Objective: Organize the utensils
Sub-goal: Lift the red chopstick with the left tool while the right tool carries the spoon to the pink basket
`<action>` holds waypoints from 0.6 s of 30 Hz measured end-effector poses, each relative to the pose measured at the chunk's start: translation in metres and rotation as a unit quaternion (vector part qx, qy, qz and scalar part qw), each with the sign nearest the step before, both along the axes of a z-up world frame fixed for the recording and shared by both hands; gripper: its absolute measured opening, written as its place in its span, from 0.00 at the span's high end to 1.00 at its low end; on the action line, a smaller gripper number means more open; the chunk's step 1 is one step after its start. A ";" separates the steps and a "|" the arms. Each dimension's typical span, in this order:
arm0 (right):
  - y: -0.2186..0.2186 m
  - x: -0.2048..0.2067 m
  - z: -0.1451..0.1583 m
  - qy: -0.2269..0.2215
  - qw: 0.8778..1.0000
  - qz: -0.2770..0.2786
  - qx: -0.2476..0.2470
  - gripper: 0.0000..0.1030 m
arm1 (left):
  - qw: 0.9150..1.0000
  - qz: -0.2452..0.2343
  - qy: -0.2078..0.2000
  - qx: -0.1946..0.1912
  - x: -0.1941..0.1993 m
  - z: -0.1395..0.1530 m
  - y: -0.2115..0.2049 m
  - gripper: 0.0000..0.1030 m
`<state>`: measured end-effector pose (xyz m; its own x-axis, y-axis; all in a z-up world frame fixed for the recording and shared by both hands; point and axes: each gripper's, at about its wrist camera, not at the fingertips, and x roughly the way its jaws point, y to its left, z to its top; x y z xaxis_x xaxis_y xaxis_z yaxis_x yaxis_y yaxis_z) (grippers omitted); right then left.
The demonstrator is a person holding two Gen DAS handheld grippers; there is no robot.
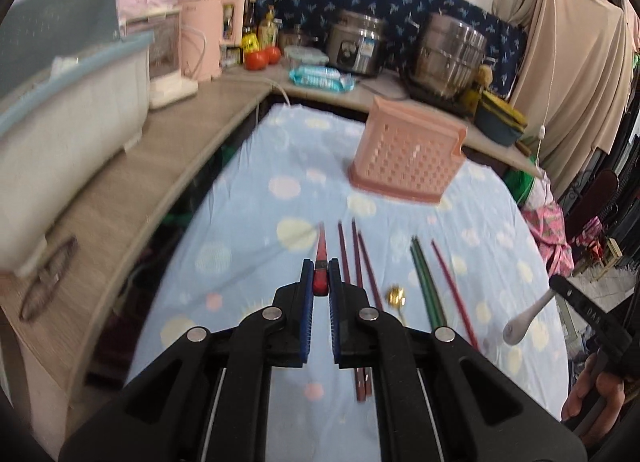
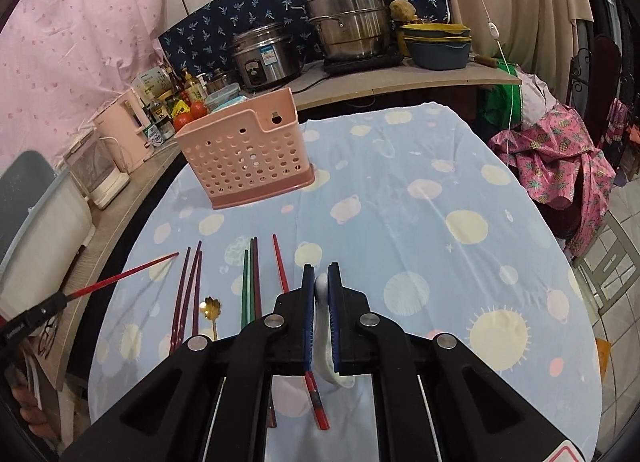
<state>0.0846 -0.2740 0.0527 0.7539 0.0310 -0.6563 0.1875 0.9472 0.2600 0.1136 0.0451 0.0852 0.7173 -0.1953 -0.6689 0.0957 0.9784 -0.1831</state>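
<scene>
— What is in your left gripper?

— A red chopstick. My left jaws are nearly closed, pinching its thick end. The thin end points up and away, above the cloth.

— And your right gripper?

— It holds a white spoon. The jaws are narrow and squeeze the handle from both sides. In the left view the spoon's bowl hangs in the air over the right edge of the table.

— Where does everything go?

— There is a pink basket with lots of holes. It stands upright near the far edge of the table, on the left part. I cannot see inside it.

— What is lying on the cloth?

— Near the front edge I see dark red chopsticks, side by side, touching. Just right of them is a little gold spoon shaped like a flower. Then come green chopsticks, close together. Another red chopstick lies just right of those and runs under my right gripper.

— And behind the table?

— A shelf with two big metal pots, stacked bowls, bottles and tomatoes
</scene>
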 end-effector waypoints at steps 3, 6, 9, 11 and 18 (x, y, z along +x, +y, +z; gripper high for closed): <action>-0.001 0.013 0.015 -0.012 1.000 0.002 -0.004 0.93 | 1.000 0.003 -0.028 0.001 0.019 0.025 -0.002 0.93; -0.004 0.030 0.029 -0.023 1.000 0.005 -0.001 0.93 | 0.999 0.005 -0.051 0.007 0.042 0.045 -0.006 0.93; -0.008 0.052 0.041 -0.032 0.999 0.011 0.004 0.93 | 0.998 0.003 -0.067 0.006 0.063 0.063 -0.010 0.93; -0.009 0.068 0.051 -0.039 0.999 0.016 0.003 0.93 | 0.997 0.003 -0.081 0.006 0.078 0.077 -0.014 0.93; -0.012 0.132 0.078 -0.063 0.997 0.034 0.020 0.93 | 0.990 -0.007 -0.141 -0.002 0.116 0.136 -0.033 0.93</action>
<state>0.2162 -0.2859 0.1311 0.8250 0.1091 -0.5544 0.0866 0.9452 0.3149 0.2294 0.0122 0.2208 0.8730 -0.2080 -0.4411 0.1565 0.9761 -0.1506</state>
